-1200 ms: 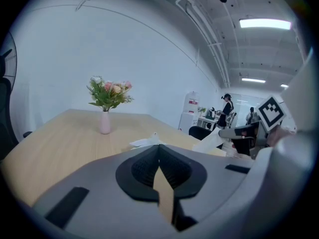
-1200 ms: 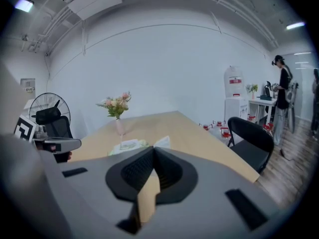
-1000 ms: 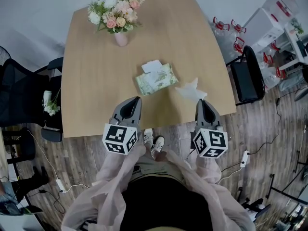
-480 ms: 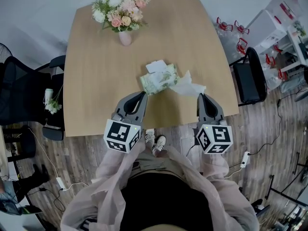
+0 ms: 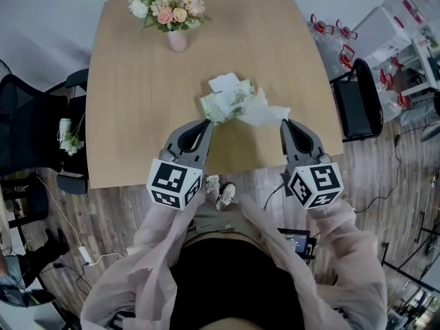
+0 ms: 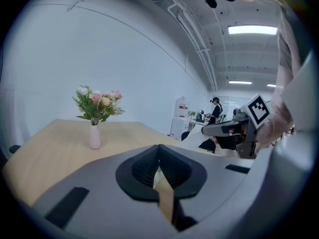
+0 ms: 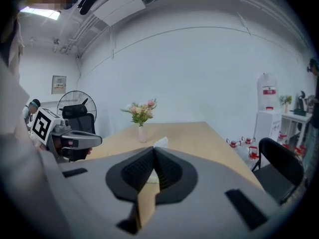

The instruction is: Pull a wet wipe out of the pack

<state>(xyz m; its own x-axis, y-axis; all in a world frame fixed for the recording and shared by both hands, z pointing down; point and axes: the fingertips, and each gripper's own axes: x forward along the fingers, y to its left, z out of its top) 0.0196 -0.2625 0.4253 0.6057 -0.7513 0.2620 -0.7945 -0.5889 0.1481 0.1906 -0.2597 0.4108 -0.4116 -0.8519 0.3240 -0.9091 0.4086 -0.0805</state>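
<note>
While the left tongs (image 5: 207, 123) pinch the pack (image 5: 227, 102) by its near corner, the right tongs (image 5: 284, 122) clamp a wipe (image 5: 264, 113) trailing from it.

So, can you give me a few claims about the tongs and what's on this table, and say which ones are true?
1. The right tongs are shut on a white wipe. True.
2. The left tongs hang far from the green pack. False: their tips are closed at its near corner.
3. A pink vase of flowers stands upright at the far end of the table. True.
4. The pack lies on the floor. False: it is over the table, between the two tongs.
</note>
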